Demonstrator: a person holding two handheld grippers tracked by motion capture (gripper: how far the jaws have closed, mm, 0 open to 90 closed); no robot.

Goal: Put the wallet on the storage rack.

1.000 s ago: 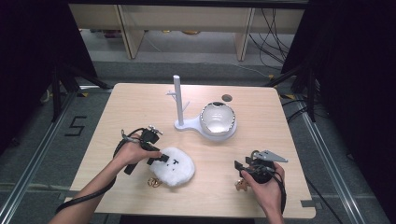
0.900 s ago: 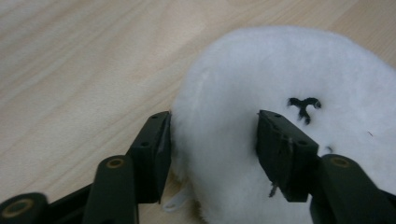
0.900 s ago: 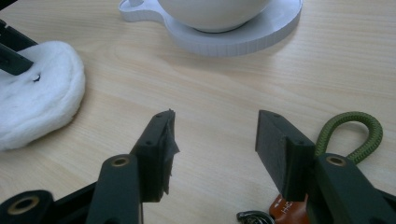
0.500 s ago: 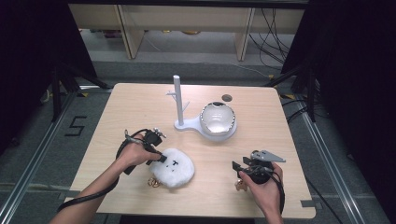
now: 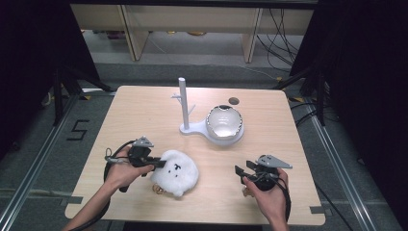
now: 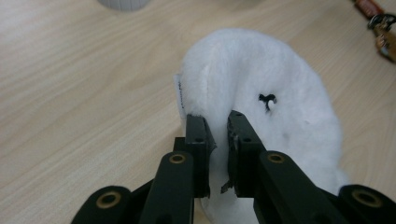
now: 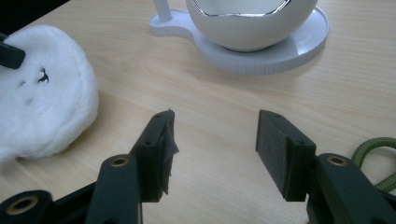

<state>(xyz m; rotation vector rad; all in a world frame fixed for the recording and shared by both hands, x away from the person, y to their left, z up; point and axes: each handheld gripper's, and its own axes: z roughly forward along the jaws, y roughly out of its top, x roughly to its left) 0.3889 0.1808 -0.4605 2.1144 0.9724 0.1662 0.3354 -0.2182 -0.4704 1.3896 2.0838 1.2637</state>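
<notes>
Plush (image 5: pixel 175 172), white, round, with a small black stitched face, sits on the near-left part of the table (image 5: pixel 144 115). Left gripper (image 5: pixel 159 164) is clamped on its edge: in the left gripper view the two black jaws stand nearly together with a fold of white fur (image 6: pixel 219 135) pinched between the pads. Jaws have just been closing, and the fur is between them. A small white fabric tag (image 6: pixel 178 93) sticks out of the plush seam beside the jaws; any print on it is too small to read.

Right gripper (image 5: pixel 246 172) sits near the table's near-right edge, well apart from the plush. Jaws wide apart, bare wood between the pads (image 7: pixel 161 140), nothing held or touched.

Counts:
- plush: one
- white stand (image 5: pixel 184 107) with an upright post and short side pegs: one, mid-table
- white bowl (image 5: pixel 223 121), egg-shell shape with a jagged rim and shiny inside: one, sitting on the round end of the stand's base
- dark round hole or disc (image 5: pixel 234 101) in the tabletop behind the bowl: one
- green cord (image 7: pixel 378 161) at the right gripper's side: one, partly out of frame
- small brown-and-metal bits (image 6: pixel 380 28) just past the plush: can't tell what they are

Writing: a "5" (image 5: pixel 79 130) marked on the floor left of the table. No brand legible anywhere.
</notes>
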